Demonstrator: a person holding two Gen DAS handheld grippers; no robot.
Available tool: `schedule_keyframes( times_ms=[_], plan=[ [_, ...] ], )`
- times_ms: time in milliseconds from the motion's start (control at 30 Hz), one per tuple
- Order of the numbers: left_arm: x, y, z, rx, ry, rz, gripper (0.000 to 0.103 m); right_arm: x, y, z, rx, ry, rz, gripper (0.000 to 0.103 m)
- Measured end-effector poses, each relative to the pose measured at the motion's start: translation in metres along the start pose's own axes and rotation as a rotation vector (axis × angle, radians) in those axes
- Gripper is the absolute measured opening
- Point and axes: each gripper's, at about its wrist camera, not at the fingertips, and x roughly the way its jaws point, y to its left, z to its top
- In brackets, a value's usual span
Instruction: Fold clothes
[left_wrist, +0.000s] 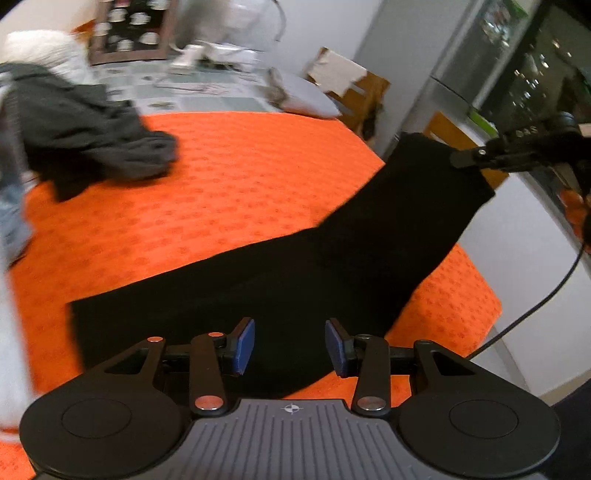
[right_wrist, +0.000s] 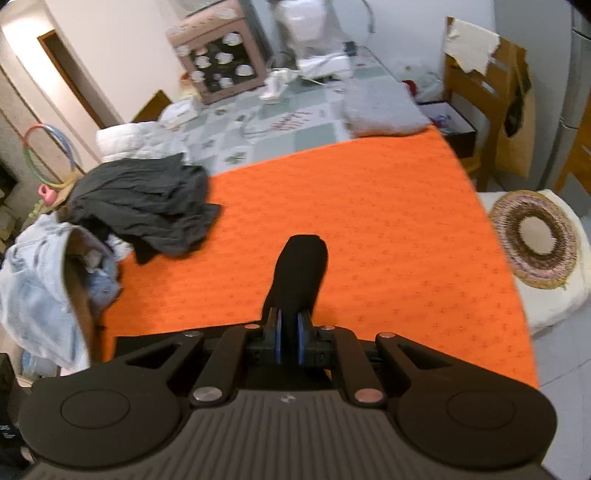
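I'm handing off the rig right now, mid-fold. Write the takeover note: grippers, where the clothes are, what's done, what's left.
Right gripper: shut on one end of the black garment, lifting it off the table.
Left gripper: open, nothing between its blue pads, poised over the garment's near end, which lies on the orange tablecloth.
Waiting pile: dark grey garment and light denim piece at the cloth's left edge.
Done: black garment picked and partly spread. No finished fold visible.
Left: grip the free end, fold, then the pile.
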Motion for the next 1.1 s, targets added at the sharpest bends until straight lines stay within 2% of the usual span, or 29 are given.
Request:
schedule_keyframes(
  times_ms=[67, 200, 367, 467, 500, 567, 767, 933, 1100],
  plan=[
    [0.018, -0.016, 0.007, 0.024, 0.011, -0.009, 0.038, 0.008, -0.021, 0.0, 0.017, 0.022, 0.002, 0.01],
    [0.054, -0.047, 0.02, 0.072, 0.031, -0.013, 0.035, 0.02, -0.051, -0.007, 0.04, 0.062, 0.034, 0.01],
    [0.095, -0.076, 0.026, 0.135, 0.09, -0.008, 0.035, 0.029, -0.065, -0.013, 0.065, 0.079, 0.085, 0.01],
    [0.12, -0.081, 0.02, 0.157, 0.155, 0.025, 0.036, 0.031, -0.069, -0.013, 0.07, 0.082, 0.116, 0.01],
    [0.121, -0.082, 0.016, 0.166, 0.147, 0.033, 0.036, 0.032, -0.068, -0.013, 0.07, 0.085, 0.128, 0.01],
    [0.12, -0.084, 0.013, 0.176, 0.138, 0.04, 0.037, 0.031, -0.065, -0.012, 0.061, 0.083, 0.142, 0.01],
    [0.098, -0.078, 0.008, 0.12, 0.133, 0.012, 0.039, 0.017, -0.042, -0.006, 0.052, 0.059, 0.206, 0.01],
    [0.063, -0.058, -0.007, 0.052, 0.124, 0.007, 0.039, 0.008, 0.003, -0.002, 0.027, 0.039, 0.269, 0.01],
    [0.01, -0.011, -0.024, -0.069, 0.08, 0.074, 0.039, 0.014, 0.066, -0.005, -0.026, 0.036, 0.297, 0.01]
  ],
)
